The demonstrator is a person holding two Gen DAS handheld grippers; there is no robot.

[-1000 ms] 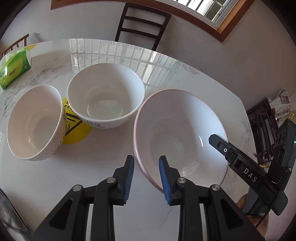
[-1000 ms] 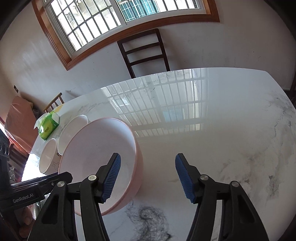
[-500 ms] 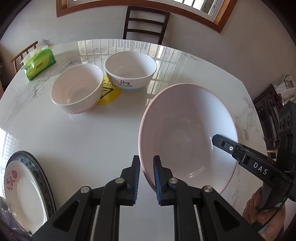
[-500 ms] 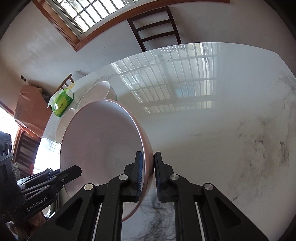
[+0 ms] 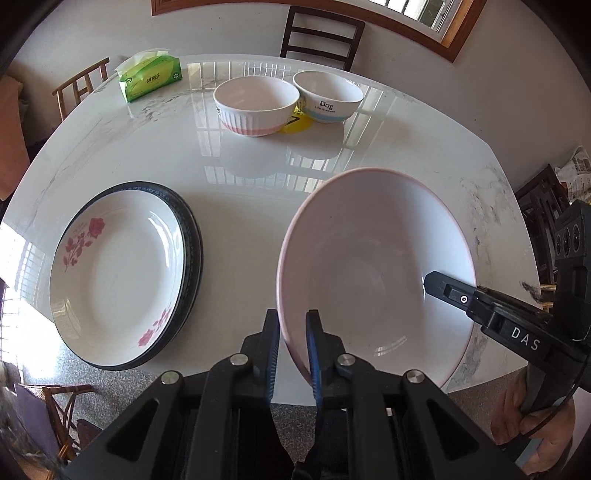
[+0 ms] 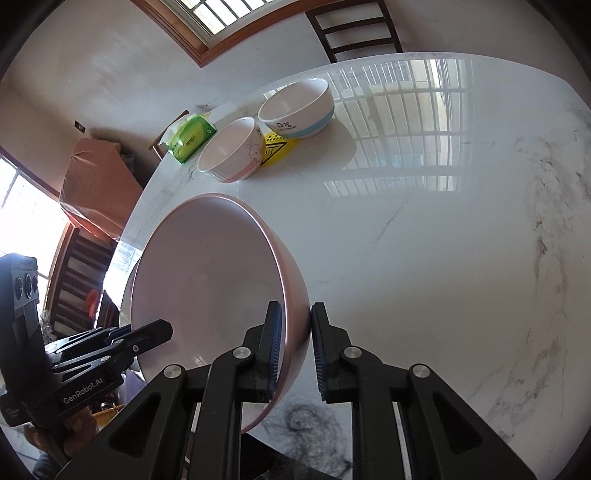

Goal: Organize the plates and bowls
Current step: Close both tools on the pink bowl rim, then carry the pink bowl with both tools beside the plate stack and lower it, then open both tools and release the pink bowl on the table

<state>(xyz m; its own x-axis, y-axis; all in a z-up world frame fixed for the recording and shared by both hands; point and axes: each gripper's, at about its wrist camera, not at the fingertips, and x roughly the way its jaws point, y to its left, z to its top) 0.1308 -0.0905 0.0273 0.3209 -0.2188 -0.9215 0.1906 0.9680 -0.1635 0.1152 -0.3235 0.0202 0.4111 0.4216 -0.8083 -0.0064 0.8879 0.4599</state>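
A large pink-rimmed bowl (image 5: 376, 266) is held tilted above the white marble table (image 5: 240, 155). My left gripper (image 5: 292, 332) is shut on its near rim. My right gripper (image 6: 296, 325) is shut on the opposite rim of the same bowl (image 6: 207, 280). A white floral plate (image 5: 114, 258) lies on a dark-rimmed plate at the table's left. Two small bowls stand at the far side: a ribbed pink-banded one (image 5: 255, 105) and a blue-banded one (image 5: 327, 96), also in the right wrist view (image 6: 232, 149) (image 6: 295, 109).
A yellow disc (image 5: 295, 123) lies under the two small bowls. A green tissue pack (image 5: 149, 79) sits at the far left edge. A dark wooden chair (image 5: 321, 33) stands behind the table. The table's near edge drops to the floor below my grippers.
Both grippers have lifted the large bowl and drawn it back toward the near edge. The stacked plates have come into the left wrist view.
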